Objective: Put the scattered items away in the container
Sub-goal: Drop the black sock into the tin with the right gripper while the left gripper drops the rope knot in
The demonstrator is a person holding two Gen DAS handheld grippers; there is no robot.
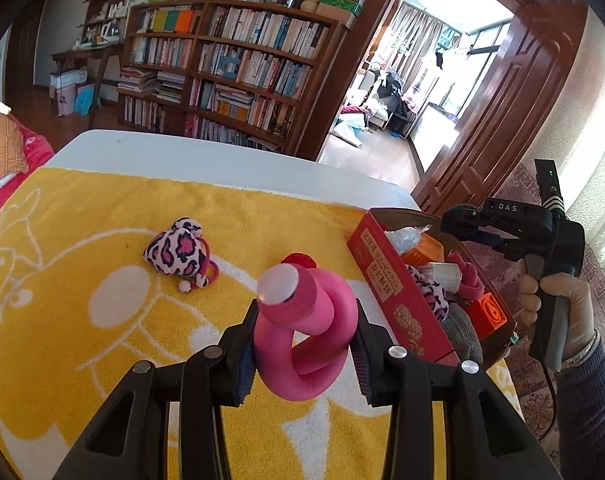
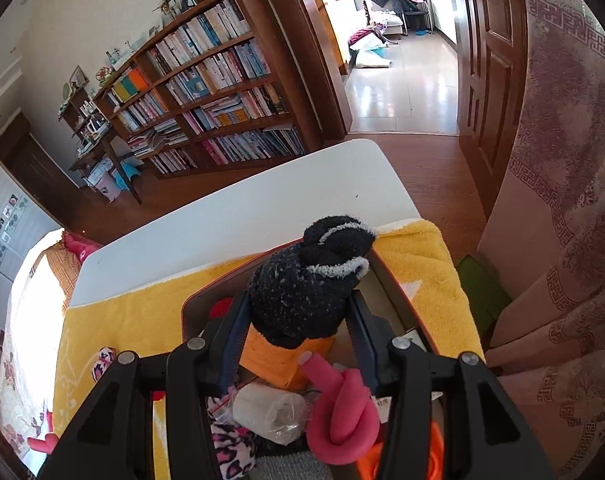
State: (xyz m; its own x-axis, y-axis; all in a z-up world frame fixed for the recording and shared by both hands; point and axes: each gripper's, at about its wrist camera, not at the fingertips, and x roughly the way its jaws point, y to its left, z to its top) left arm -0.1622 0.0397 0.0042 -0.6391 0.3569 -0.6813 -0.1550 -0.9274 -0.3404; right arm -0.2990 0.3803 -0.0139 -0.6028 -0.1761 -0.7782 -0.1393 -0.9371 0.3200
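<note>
In the left wrist view we have a knotted pink foam tube (image 1: 302, 332) clamped between the jaws of the left gripper (image 1: 302, 354) at lower centre, lifted above the yellow towel (image 1: 82, 320) that covers the white table (image 1: 222, 156). To the right of centre sits the red box (image 1: 386, 280), open at the top and already holding an orange block (image 1: 487, 312), a clear plastic wrapper, another pink tube and a leopard-print piece. A leopard-print plush (image 1: 178, 252) lies loose on the towel at centre left, well apart from the box. At the right edge a gloved hand (image 1: 554, 300) holds the right gripper over the box. In the right wrist view we look down into that box (image 2: 206, 296): the right gripper (image 2: 298, 320) has its jaws closed on a black sock bundle (image 2: 306, 284) with white trim, held above an orange block (image 2: 278, 364). Below it lie a second knotted pink tube (image 2: 342, 416), a white roll in plastic (image 2: 270, 408) and a leopard-print piece (image 2: 230, 448). We judge this the carrying step, with both items on the way in. Next the sock needs releasing over the box, and the left tube needs bringing to the right over the rim before letting go; the loose plush is still to be collected.
</note>
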